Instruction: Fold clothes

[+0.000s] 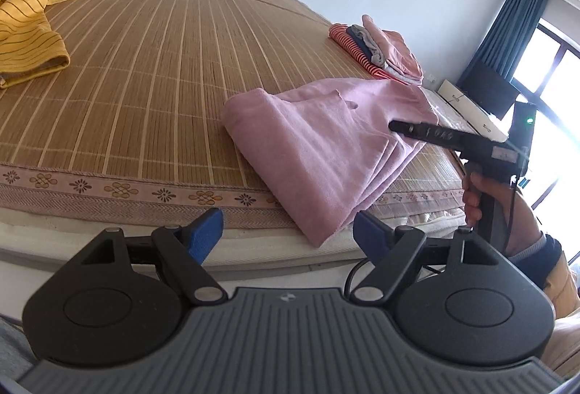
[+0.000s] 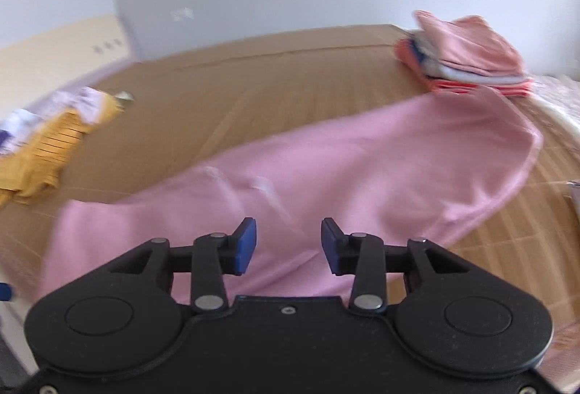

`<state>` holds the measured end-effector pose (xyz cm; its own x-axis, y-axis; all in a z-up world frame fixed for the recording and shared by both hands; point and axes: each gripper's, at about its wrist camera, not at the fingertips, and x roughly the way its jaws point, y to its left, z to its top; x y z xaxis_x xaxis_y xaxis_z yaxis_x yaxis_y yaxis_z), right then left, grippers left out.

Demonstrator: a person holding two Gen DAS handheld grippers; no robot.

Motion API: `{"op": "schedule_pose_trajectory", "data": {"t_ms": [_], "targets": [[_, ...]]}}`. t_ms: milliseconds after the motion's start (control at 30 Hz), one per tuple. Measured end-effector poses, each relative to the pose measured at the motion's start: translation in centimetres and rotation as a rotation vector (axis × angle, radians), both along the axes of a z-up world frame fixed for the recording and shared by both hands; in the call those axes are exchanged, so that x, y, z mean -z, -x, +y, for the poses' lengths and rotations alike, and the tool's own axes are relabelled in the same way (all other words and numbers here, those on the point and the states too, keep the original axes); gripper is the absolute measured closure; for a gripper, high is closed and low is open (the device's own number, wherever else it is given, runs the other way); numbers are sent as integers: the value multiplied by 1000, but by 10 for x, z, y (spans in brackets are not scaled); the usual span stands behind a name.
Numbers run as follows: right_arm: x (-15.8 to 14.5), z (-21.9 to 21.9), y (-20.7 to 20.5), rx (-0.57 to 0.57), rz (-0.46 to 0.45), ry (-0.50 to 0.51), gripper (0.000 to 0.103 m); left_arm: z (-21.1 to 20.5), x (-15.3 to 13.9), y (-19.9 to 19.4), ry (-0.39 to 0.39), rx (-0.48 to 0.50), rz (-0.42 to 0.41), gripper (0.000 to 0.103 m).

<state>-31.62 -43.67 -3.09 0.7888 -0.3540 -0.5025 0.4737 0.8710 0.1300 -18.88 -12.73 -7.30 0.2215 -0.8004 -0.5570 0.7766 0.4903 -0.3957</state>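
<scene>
While a folded pink garment [image 1: 319, 147] lies at the near edge of the mat-covered bed [image 1: 145, 67], both tools hold nothing: left gripper [image 1: 288, 231] wide, right gripper [image 2: 289, 245] partly parted. Next, probably, carrying it to the folded stack [image 1: 380, 49] (far right).

Folded garment [image 1: 326, 147] on mat's [image 1: 152, 60] near edge — stack [image 1: 380, 49] behind, unfolded heap [image 1: 29, 13] far left

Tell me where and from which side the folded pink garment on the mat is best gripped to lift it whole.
Probably the rounded folded edge of the pink garment, at its far-left end on the mat, approached from the left. There every layer is joined; the opposite end shows loose stacked edges that would likely splay. The left gripper is open and free.
</scene>
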Motion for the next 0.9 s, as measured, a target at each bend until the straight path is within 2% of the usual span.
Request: {"op": "schedule_pose_trajectory", "data": {"t_ms": [33, 100, 133, 167, 300, 367, 433, 533, 600, 667, 733, 900], "targets": [[-1, -3, 3, 2, -13, 1, 59, 0, 1, -1, -2, -2, 5, 20], [-3, -1, 3, -37, -66, -17, 49, -1, 3, -1, -3, -2, 16, 20], [-2, 1, 1, -66, -80, -23, 39, -2, 3, -1, -2, 1, 21, 20], [-1, 5, -2, -99, -79, -16, 34, -2, 4, -1, -2, 4, 23, 20], [5, 16, -12, -182, -58, 6, 34, -3, 2, 1, -8, 3, -7, 20], [4, 18, -16, -194, -66, 7, 29, -4, -4, 0, -8, 0, -36, 20], [0, 17, -14, -185, -87, 13, 22, -12, -14, -3, -7, 16, -86, 20], [-3, 14, -12, -168, -103, 0, 22, -30, -31, -5, 0, 29, -175, 19], [-2, 13, -12, -161, -98, -9, 22, -51, -36, -5, -27, 8, -255, 17], [-1, 15, -14, -161, -82, 3, 22, -77, -35, -4, -107, -7, -365, 17], [0, 16, -16, -156, -66, 20, 22, -100, -28, -7, -160, 28, -442, 17], [0, 6, -10, -114, -74, 17, 20, -133, -3, -15, -217, 22, -454, 15]]}}
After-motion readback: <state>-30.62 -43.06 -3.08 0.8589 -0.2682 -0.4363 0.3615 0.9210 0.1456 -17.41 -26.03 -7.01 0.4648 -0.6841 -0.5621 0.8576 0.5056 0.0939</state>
